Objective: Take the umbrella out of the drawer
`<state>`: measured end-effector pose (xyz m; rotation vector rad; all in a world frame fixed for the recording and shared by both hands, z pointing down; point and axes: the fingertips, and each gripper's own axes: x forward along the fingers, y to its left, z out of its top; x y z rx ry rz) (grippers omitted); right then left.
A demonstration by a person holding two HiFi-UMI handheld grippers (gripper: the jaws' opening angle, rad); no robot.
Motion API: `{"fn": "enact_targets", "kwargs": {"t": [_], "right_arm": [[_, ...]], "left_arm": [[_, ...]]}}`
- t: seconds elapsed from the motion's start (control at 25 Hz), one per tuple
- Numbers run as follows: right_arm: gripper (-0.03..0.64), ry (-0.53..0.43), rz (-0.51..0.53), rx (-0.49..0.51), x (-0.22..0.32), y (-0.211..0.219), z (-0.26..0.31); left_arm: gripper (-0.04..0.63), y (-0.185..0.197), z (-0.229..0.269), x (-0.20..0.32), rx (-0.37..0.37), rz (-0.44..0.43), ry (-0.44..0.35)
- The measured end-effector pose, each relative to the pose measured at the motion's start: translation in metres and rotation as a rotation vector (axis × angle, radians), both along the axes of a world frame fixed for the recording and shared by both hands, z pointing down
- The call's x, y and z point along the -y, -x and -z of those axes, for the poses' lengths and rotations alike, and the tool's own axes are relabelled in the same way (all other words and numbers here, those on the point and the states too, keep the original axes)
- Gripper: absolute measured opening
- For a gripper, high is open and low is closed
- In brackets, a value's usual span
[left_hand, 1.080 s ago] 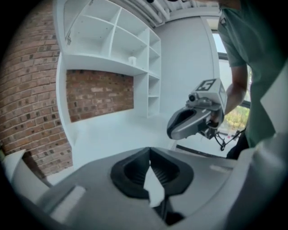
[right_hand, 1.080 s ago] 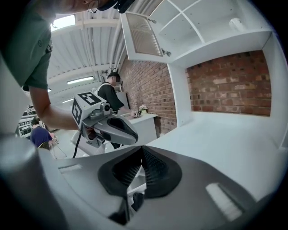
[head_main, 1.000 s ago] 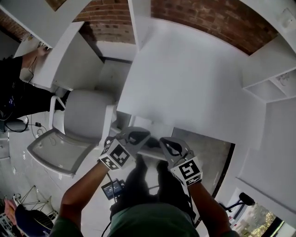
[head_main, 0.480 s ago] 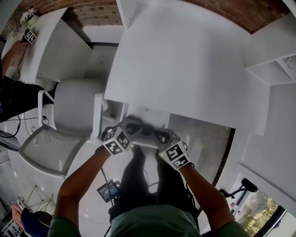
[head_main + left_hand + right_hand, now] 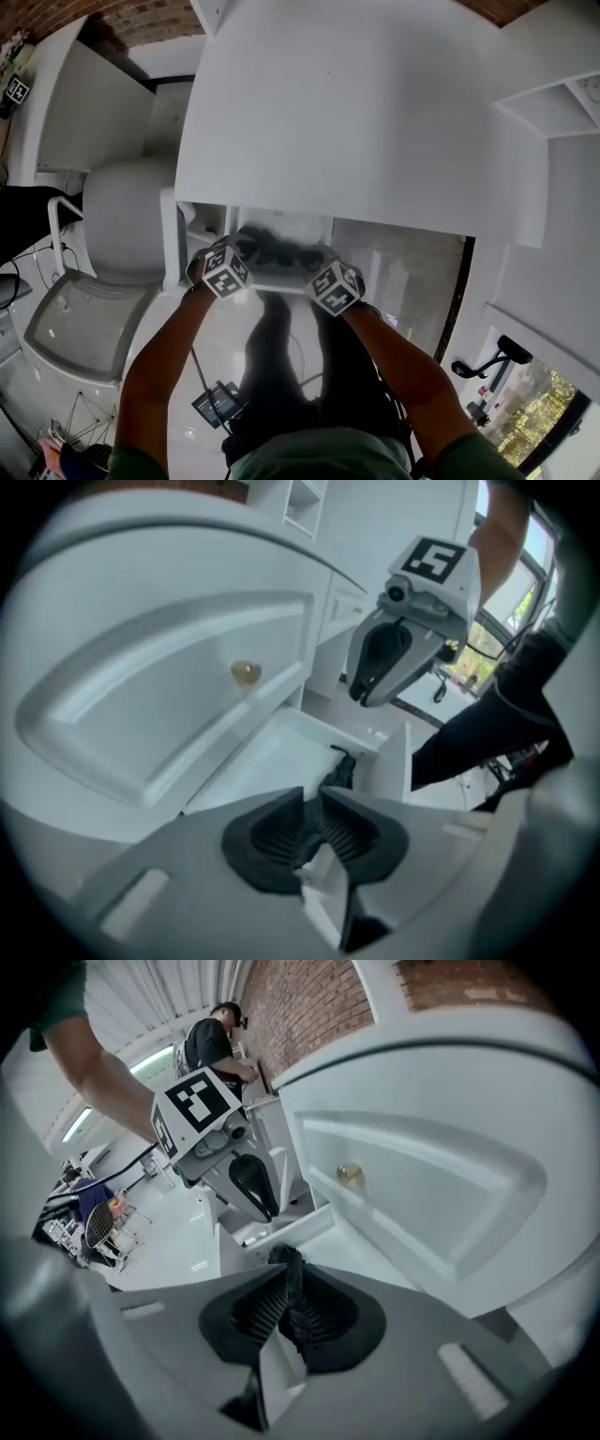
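The left tongs (image 5: 311, 792) are parting. A narrow slot shows between 2 black, ribbed rubber pads (image 5: 272, 832), with nothing gripped. The umbrella (image 5: 340, 771), dark crumpled fabric, lies just past their tips on the floor of the open drawer (image 5: 267, 757).

The right tongs (image 5: 292, 1271) are parting too. The umbrella's black pleated end shows through their slot, unclamped.

Both tools have smooth grey plastic bodies, and each carries a cube (image 5: 228, 272) printed with square black-and-white block patterns.

The drawer is white, smooth and box-shaped. It is pulled out beneath a white moulded front (image 5: 169, 677) with 1 small, round, brass-coloured knob (image 5: 245, 672).

Above it spreads the plain white surface (image 5: 337, 122). A pale chair (image 5: 117, 234) with a rounded back stands at its left in the head view.
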<state>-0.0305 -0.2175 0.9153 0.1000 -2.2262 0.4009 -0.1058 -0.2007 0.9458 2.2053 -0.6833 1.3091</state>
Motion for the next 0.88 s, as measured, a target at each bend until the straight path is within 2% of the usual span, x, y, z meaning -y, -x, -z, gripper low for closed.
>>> {"fn": "enact_targets", "kwargs": {"t": [0.2,0.44,0.6,0.88], "right_arm": [[0.074,0.010,0.078,-0.099,-0.013,-0.003,-0.064],[0.113,0.049,0.100,-0.179,-0.025,-0.001,-0.126],[0.156,0.051,0.163,-0.219,-0.035,-0.001,-0.161],[0.226,0.045,0.263,-0.278,-0.046,0.008,-0.216]], "left_arm": [[0.078,0.015,-0.057,-0.013,0.097,-0.095,0.059],[0.138,0.033,-0.125,-0.024,0.184,-0.194,0.095],[0.201,0.036,-0.156,-0.029,0.198,-0.237,0.100],[0.321,0.034,-0.205,-0.043,0.233,-0.403,0.083]]}}
